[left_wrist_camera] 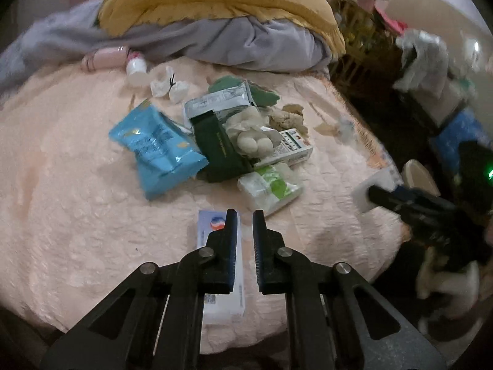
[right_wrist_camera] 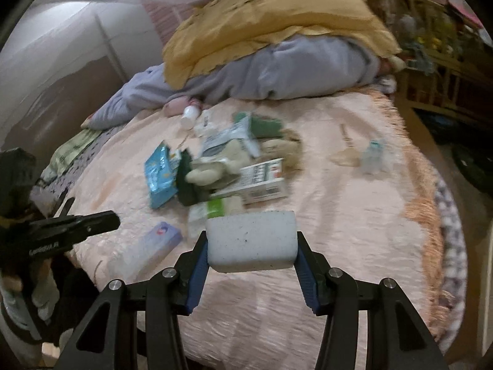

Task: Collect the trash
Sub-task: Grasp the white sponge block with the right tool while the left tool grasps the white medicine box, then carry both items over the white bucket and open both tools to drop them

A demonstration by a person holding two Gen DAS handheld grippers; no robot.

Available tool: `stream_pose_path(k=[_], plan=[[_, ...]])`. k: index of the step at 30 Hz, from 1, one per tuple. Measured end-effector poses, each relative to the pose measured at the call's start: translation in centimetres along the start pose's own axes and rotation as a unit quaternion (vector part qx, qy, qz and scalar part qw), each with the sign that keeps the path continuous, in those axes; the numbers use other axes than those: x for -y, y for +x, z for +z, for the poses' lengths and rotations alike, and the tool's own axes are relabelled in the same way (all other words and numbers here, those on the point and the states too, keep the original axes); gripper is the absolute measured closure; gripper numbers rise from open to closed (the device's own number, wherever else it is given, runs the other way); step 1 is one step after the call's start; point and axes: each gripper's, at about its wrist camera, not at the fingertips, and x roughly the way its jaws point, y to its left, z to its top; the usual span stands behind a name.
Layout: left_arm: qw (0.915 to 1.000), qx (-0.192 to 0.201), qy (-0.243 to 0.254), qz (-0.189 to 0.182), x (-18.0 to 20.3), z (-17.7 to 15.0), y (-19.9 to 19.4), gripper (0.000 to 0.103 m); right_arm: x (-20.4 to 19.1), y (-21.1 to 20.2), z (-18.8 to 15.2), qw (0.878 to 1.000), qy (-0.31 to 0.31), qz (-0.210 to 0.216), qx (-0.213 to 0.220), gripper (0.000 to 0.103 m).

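Observation:
A heap of trash lies on the pink bed cover (left_wrist_camera: 61, 185): a blue snack bag (left_wrist_camera: 157, 151), a dark green box (left_wrist_camera: 220, 148), crumpled tissues (left_wrist_camera: 252, 135), a white carton (left_wrist_camera: 292, 149), a green-white tissue pack (left_wrist_camera: 271, 188). A white-blue toothpaste box (left_wrist_camera: 215, 277) lies under my left gripper (left_wrist_camera: 245, 219), which hovers just above it, narrowly open and empty. My right gripper (right_wrist_camera: 251, 246) is shut on a white foam block (right_wrist_camera: 251, 240), above the bed's near edge. It shows at the right in the left wrist view (left_wrist_camera: 369, 194).
Yellow and grey bedding (left_wrist_camera: 215, 15) is piled at the back. A small white bottle (left_wrist_camera: 137, 69) and a pink item (left_wrist_camera: 104, 58) lie near it. Beyond the bed's right edge are a wooden rack (right_wrist_camera: 431, 61), a white-lined bin (left_wrist_camera: 422, 58) and a bowl (left_wrist_camera: 420, 175).

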Motion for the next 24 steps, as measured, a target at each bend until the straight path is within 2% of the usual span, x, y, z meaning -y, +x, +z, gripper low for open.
stream_pose_path(k=[3,7,9,11,13,21,24], plan=[[0.9999,-0.013,-0.001,-0.001,0.1,-0.4,0.9,0.095,1.1,-0.5,-0.3,1.0,0.011,-0.001,-0.001,0.053],[0.9995,-0.017,0.013,0.024,-0.6,-1.2,1.7,0.093,1.5,-0.7,-0.8,1.0,0.012,0.005,-0.004,0.053],[0.9986,-0.032,0.016,0.038,-1.0,-1.8,2.4,0.083,1.5,0.0,-0.9,1.0,0.013,0.007,-0.012,0.053],[0.9978,-0.037,0.016,0.052,-1.3,-2.4,3.0,0.068,1.2,0.4,-1.1,1.0,0.013,0.012,-0.019,0.052],[0.9964,-0.045,0.018,0.069,-1.6,-3.0,4.0,0.059,0.9,0.8,-1.2,1.0,0.011,0.016,-0.022,0.052],[0.9954,-0.068,0.028,0.061,-1.5,-3.8,6.8,0.059,1.2,1.1,-1.2,0.999,0.011,0.011,-0.028,0.052],[0.9965,-0.068,0.016,0.045,-1.8,-3.4,6.8,0.059,1.5,0.9,-1.3,1.0,0.013,0.008,-0.027,0.052]])
